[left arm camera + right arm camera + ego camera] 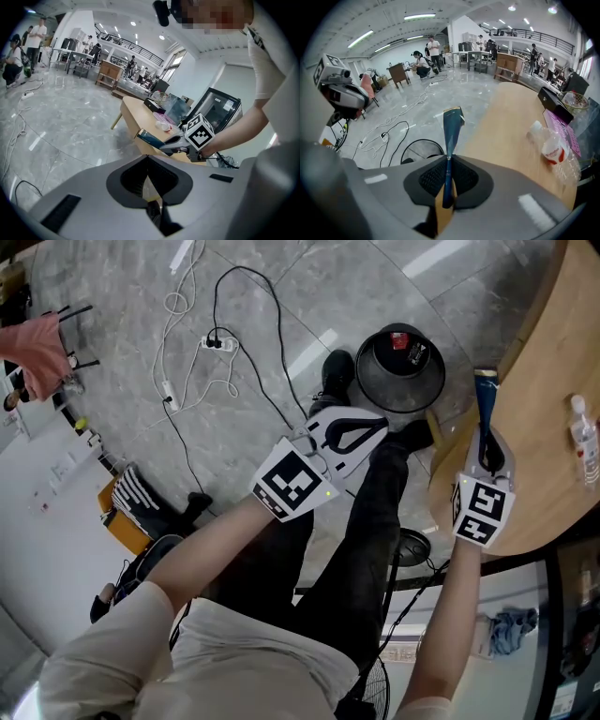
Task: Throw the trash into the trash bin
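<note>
My right gripper (488, 457) is shut on a flat dark blue wrapper (484, 401), which sticks out past the jaws over the edge of the wooden table (548, 352). In the right gripper view the wrapper (452, 129) stands edge-on between the pads of that gripper (449, 163). The dark round trash bin (401, 367) stands on the floor to the left of the table, with something red inside it. My left gripper (375, 430) hovers just below the bin, its jaws together and nothing between them (148, 161). The left gripper view shows the right gripper (177, 140) and the wrapper (150, 137).
A clear plastic bottle (583, 442) (553, 145) lies on the table. Cables and a power strip (217, 343) trail over the grey floor. The person's legs and shoes (336, 371) are beside the bin. A fan (409, 546) stands under the table edge.
</note>
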`<state>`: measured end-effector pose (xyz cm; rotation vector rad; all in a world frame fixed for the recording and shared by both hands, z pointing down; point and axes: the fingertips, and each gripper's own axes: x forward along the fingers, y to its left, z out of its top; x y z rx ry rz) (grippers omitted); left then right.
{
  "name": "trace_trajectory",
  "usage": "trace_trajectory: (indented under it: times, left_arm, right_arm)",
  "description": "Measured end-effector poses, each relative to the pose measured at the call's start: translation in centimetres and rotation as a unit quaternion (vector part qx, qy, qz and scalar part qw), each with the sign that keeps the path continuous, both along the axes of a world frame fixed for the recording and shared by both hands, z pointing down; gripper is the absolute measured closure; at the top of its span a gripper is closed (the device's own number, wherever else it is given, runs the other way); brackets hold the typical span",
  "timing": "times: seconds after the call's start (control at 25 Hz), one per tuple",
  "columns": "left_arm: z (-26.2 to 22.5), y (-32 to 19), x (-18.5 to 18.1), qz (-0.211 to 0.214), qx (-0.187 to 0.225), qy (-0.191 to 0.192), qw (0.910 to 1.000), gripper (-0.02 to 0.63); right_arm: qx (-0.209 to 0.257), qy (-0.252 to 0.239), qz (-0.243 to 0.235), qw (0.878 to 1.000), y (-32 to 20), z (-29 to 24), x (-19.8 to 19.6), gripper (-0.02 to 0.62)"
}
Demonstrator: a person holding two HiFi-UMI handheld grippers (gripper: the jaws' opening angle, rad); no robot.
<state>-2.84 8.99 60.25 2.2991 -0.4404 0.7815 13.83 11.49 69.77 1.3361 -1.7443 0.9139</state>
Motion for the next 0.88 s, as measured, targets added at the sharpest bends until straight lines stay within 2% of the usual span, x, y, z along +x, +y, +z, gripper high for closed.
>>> trace_trajectory:
  times: [0.48,0.88]
  left_arm:
    - [2.3,-0.4,-6.2,-0.028,-0.025,-0.013,0.9992,0.6]
    - [5.1,-0.3,-9.9,-0.049,-0.039,-0.028,0.9977,0.6]
  right_arm:
    - [-0.059,-0.047,-0.063,0.995,-0.9,2.2,-10.5,0.566]
    - [-0.151,-0.065,-0.065,0.984,1.6,10.0,-15.4,0.541]
